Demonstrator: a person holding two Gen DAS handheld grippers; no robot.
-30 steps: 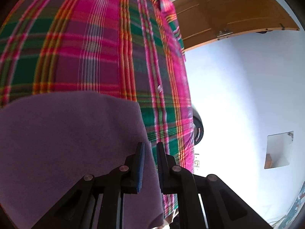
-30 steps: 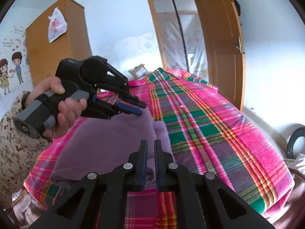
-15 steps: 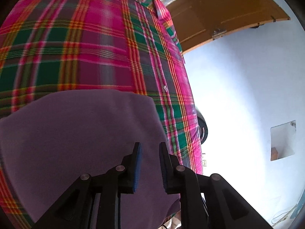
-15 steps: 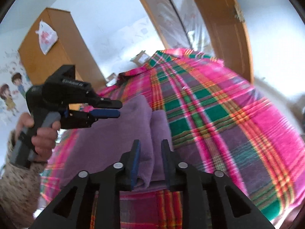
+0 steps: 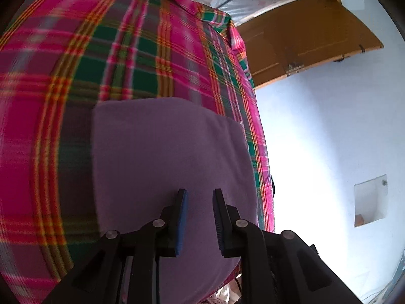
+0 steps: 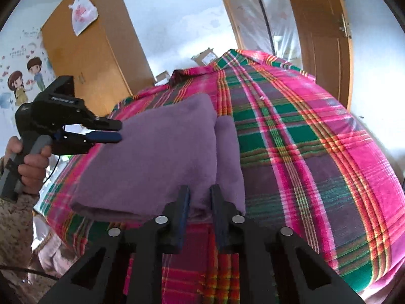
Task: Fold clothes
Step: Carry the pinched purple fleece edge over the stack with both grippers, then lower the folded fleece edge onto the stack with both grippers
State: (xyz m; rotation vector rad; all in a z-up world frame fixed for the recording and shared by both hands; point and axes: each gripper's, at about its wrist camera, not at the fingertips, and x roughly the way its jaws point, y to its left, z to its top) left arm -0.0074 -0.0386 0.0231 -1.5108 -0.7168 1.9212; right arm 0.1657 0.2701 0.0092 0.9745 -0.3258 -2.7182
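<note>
Item: purple garment (image 6: 162,157), folded on the bed (image 6: 316,152); soft, light, probably fleece. I grip thick folded edges. Left gripper (image 5: 200,217), right gripper (image 6: 200,212): fingers apart, empty.

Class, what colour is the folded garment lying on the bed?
Plain purple; the soft folded fabric garment shows best in the right wrist view.

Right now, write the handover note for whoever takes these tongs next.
Left tongs: open, empty, held over the purple garment.
Right tongs: open, empty, at the garment's near edge.
The purple garment lies folded in layers on the plaid bedcover, near its front edge.
Done: main folds, both tongs released.
Left: probably square up the narrow strip showing along its right side, or fetch the next piece.
</note>
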